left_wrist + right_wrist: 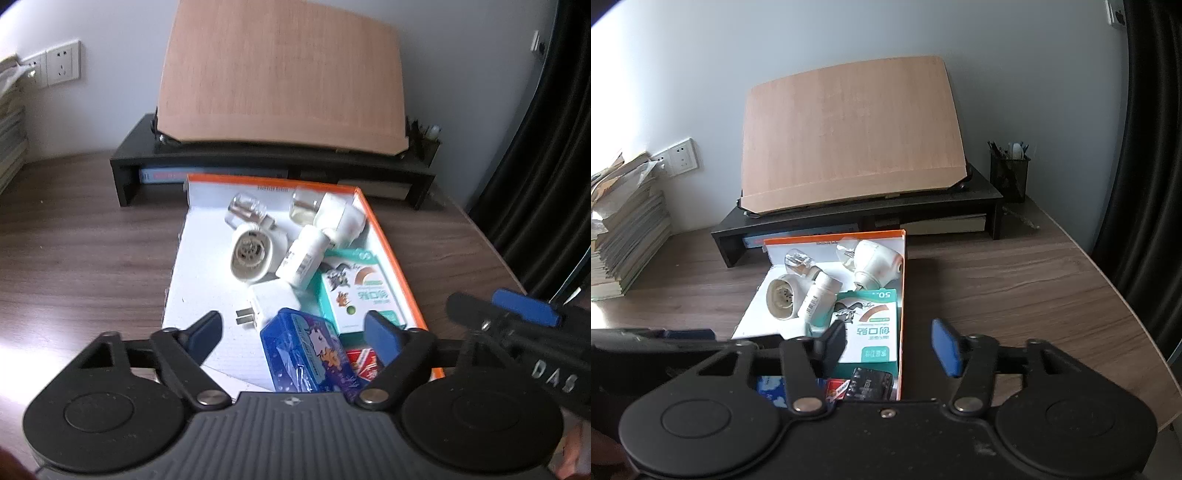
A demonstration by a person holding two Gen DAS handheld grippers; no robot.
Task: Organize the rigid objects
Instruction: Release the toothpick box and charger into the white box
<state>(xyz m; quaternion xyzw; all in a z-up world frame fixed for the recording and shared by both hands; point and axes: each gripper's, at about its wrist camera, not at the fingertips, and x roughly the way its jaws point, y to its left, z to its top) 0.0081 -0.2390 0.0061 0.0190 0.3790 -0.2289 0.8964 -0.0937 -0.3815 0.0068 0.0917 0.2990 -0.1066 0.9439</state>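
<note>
An orange-rimmed white box [397, 258] lies on the wooden desk and holds several items: a blue tin [306, 354], a green plaster box [358, 295], a white charger plug [269, 301], a white pill bottle [303, 258], a round white socket [251, 251], a clear bulb [245, 210]. My left gripper [295, 332] is open and empty, hovering over the box's near end above the tin. My right gripper [892, 347] is open and empty over the box's right rim [903, 295]; the plaster box [868, 328] lies below it.
A black desk riser [857, 218] with a leaning wooden board [849, 136] stands behind the box. A stack of books [624, 229] is at the left, a pen holder [1010, 170] at the back right. The desk edge curves at the right [1145, 332].
</note>
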